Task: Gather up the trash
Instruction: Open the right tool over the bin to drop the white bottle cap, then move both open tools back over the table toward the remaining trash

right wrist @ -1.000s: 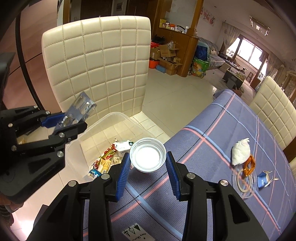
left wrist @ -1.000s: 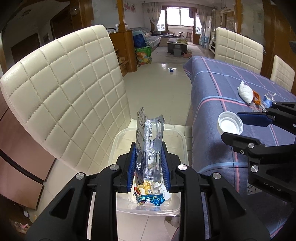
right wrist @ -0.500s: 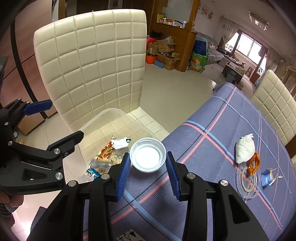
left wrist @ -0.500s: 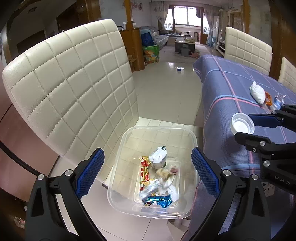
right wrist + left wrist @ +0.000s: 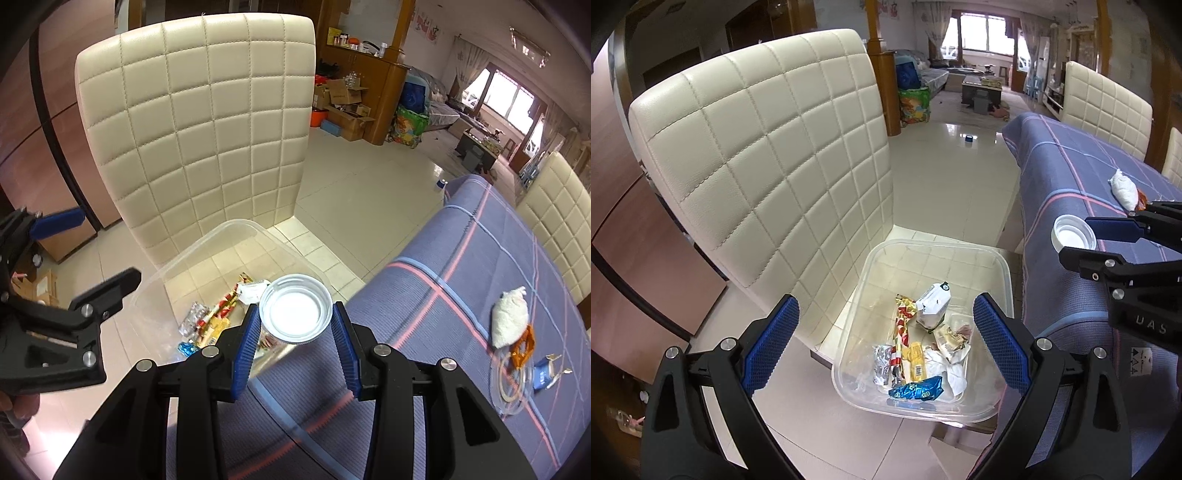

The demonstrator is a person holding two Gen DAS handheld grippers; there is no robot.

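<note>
Both grippers differ: right gripper (image 5: 295, 325) clamps the white lid (image 5: 294, 313) (left gripper (image 5: 882, 343) gapes, empty, above bin (image 5: 1006, 273)).

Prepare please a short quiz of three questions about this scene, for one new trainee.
1. True or false: the left gripper holds a wrapper.
2. What is between the pads of the right gripper?
3. Where does the clear bin stand? A) on the table B) on the chair seat C) on the floor

Key:
1. False: its jaws are wide open with nothing between them.
2. The white lid.
3. B, on the cream chair.
</note>
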